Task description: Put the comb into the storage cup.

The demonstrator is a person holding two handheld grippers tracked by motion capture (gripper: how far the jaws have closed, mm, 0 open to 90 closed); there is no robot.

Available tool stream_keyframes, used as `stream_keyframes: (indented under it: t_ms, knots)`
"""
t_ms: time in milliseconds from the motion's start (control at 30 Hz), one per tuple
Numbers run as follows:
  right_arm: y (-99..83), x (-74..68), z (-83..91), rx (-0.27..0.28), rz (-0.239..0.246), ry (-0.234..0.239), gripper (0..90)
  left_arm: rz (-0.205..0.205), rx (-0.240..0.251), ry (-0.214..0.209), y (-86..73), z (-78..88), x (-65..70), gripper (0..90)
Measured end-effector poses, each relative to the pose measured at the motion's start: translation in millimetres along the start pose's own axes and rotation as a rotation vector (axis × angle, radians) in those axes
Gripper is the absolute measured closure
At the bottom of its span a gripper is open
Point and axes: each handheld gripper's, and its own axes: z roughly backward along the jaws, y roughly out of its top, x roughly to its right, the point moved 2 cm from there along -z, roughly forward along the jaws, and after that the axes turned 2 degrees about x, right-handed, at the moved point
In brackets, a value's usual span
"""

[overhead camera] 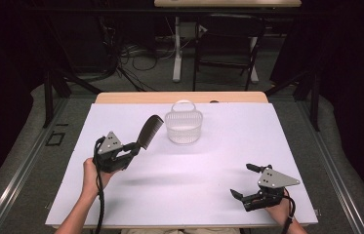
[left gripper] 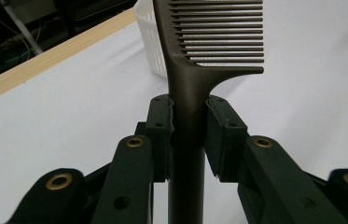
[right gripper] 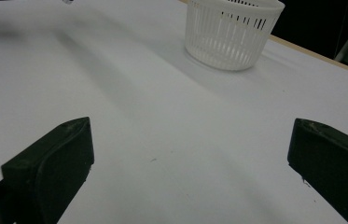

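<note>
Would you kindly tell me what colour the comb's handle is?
Dark brown; the comb shows best in the left gripper view, clamped in the left tool.

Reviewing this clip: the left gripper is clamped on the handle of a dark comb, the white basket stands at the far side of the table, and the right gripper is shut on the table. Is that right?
Not quite. The right gripper is open, its jaws wide apart with nothing between them, as the right gripper view shows. The rest stands: the left gripper clamps the comb by its handle, and the basket stands at the far side.

only the basket (overhead camera: 183, 127) interrupts the open white table (overhead camera: 194, 185).
</note>
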Motion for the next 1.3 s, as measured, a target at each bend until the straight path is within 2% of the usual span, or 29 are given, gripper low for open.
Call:
stream_keyframes:
  t_ms: [300, 600, 1100, 1300]
  knots:
    - [-0.4, 0.4, -0.8, -0.005, -0.004, 0.001, 0.2, 0.015, 0.033, 0.019, 0.4, -1.4, -1.0, 72.8]
    - [0.7, -0.9, -0.6, -0.002, 0.003, -0.003, 0.2, 0.003, 0.063, 0.035, 4.9, -3.2, 4.2, 72.8]
    - [-0.3, -0.8, -2.4, -0.013, 0.006, -0.001, 0.3, 0.052, 0.136, 0.033, 14.7, -12.5, 4.0, 72.8]
    - [-0.7, 0.4, -3.5, -0.022, -0.002, -0.007, 0.3, 0.058, 0.141, 0.026, 18.0, -18.2, 2.0, 72.8]
